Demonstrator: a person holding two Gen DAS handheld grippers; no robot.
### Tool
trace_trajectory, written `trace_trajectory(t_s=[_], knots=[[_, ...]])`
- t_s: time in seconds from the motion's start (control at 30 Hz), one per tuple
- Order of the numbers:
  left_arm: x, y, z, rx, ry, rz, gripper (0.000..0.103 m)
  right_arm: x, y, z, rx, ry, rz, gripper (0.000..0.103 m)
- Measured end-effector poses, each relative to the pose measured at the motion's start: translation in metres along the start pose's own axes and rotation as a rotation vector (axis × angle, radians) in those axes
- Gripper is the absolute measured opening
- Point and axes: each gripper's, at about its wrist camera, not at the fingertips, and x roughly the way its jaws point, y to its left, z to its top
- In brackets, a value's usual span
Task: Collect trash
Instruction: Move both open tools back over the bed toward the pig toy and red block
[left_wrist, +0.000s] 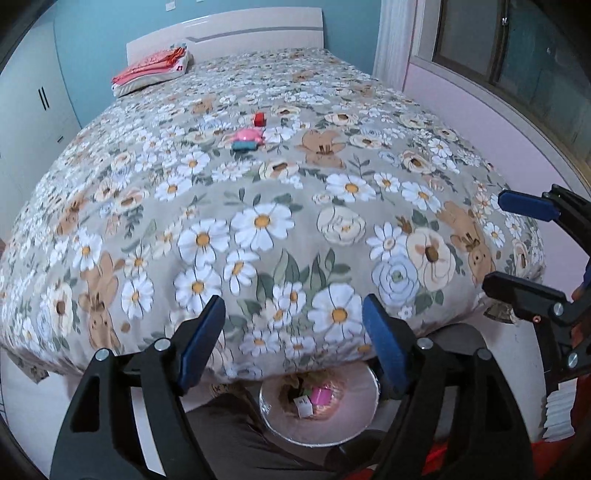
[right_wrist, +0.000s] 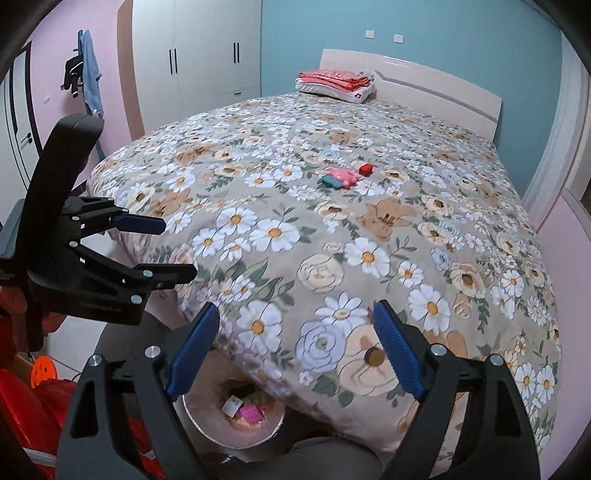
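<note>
Three small pieces of trash are seen lying together near the middle of the bed, well apart from both grippers: a red piece farthest up the bed, a pink wrapper just below it, and a teal piece touching the pink one's near edge. The same cluster is shown in the right wrist view, up and beyond the fingers.

The left gripper is held at the foot of the bed with its jaws spread wide and nothing between them; the right gripper is held beside it, likewise spread and empty. Below the bed's edge a bin is seen, with a pink scrap and a white tag already inside.

The pieces are judged to be light and probably crinkly — wrappers or small packets, though their exact make cannot be told at this range. Little force should be needed, but thin film may slip or fold, and the soft quilt underneath will give way under a pressing finger. A pinch across a raised edge or a crumpled ridge is judged safest — the red piece, standing proud and slightly apart, looks the easiest to take cleanly.
</note>
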Motion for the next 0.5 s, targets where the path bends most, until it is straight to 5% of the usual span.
trace_trajectory(t_s=[0.5], knots=[[0.060, 0.033, 0.080, -0.067, 0.007, -0.014, 0.077, 0.046, -0.053, 0.073, 0.071, -0.019, -0.026, 0.091]])
